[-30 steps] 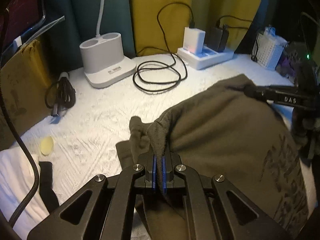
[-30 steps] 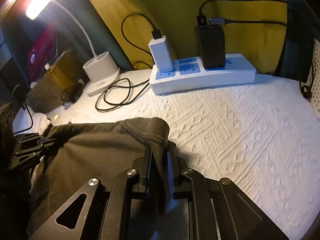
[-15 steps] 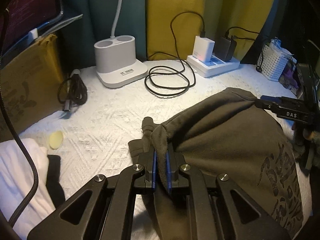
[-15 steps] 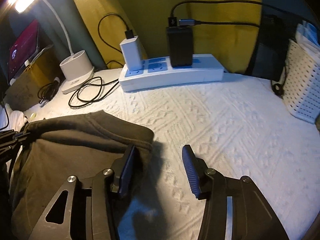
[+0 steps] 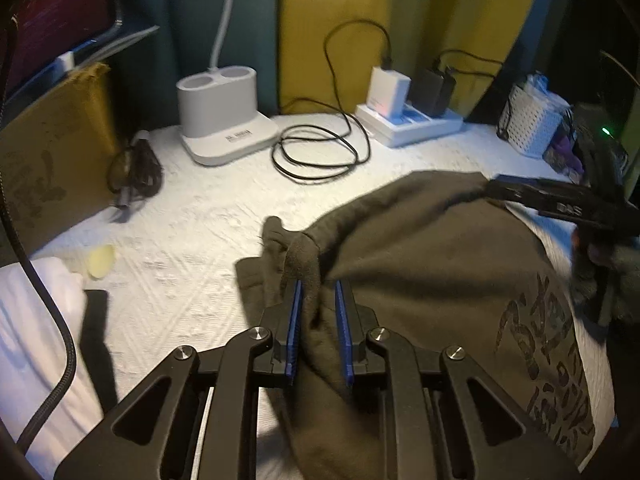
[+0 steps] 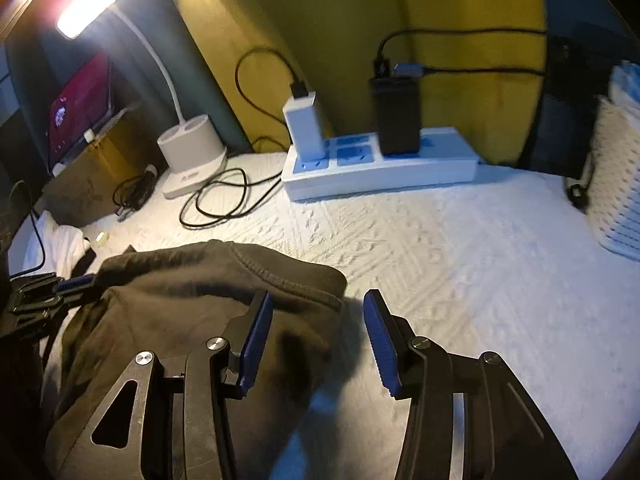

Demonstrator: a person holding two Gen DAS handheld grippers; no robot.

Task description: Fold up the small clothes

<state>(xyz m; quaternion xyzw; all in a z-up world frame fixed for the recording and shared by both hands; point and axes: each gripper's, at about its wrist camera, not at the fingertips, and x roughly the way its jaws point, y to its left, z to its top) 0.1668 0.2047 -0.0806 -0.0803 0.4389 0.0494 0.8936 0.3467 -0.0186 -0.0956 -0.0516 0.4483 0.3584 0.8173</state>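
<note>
Left wrist view: left gripper (image 5: 319, 312), jaws just easing apart, slack around a bunched corner of the olive sweatshirt (image 5: 440, 280), which spreads rightward over the white quilted cover (image 5: 192, 240); right wrist view: right gripper (image 6: 318, 334) parted, freshly opened, sweatshirt hem (image 6: 280, 272) lying released, running left to right.

Textured white bedspread (image 6: 460, 264), yellow curtain (image 6: 360, 20) behind, lit white desk lamp (image 6: 104, 8) at left.

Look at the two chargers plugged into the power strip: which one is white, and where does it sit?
The white charger, at the power strip's left end in the right wrist view. The other, the black charger, stands to its right and is bulkier.
</note>
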